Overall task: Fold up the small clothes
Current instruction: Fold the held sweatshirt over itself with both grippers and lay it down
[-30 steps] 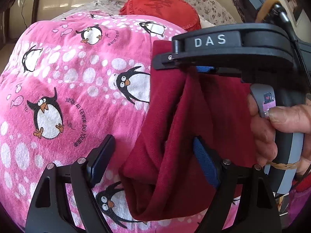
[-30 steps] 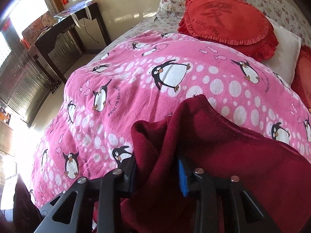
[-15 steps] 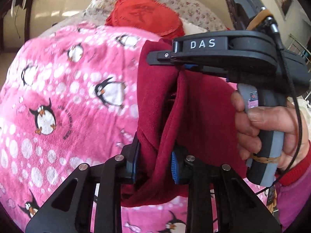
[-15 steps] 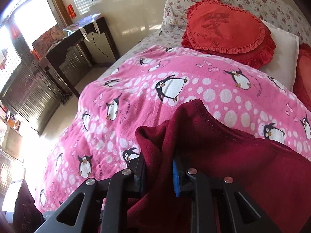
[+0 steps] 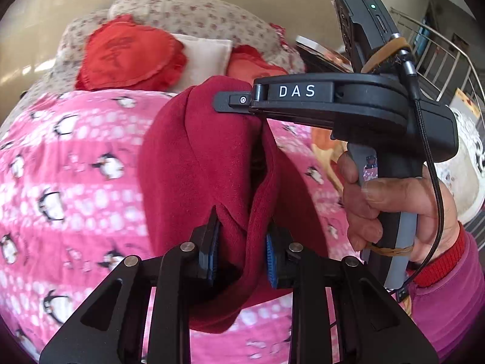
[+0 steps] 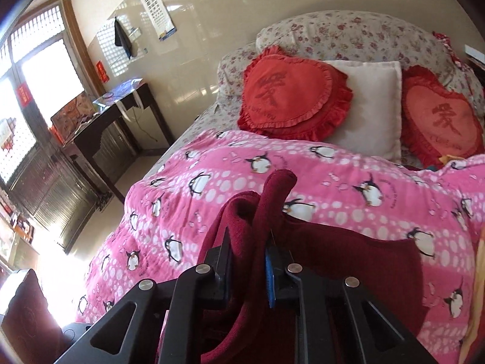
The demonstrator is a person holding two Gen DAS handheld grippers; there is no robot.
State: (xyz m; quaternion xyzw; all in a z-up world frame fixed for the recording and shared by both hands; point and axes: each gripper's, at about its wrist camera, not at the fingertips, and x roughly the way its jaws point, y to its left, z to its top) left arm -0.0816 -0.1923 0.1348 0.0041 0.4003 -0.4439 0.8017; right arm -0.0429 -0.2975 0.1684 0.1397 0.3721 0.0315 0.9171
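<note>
Pinching bunched red garment [image 5: 194, 163]: left claw [image 5: 241, 250], right claw [image 6: 250, 265]. Risk: thick folds slipping, garment dropping onto blanket [image 6: 333, 163].

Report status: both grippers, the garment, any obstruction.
Left gripper shut on dark red garment. Right gripper shut on it too. Garment bunched, lifted over pink penguin blanket. No obstruction seen.
</note>
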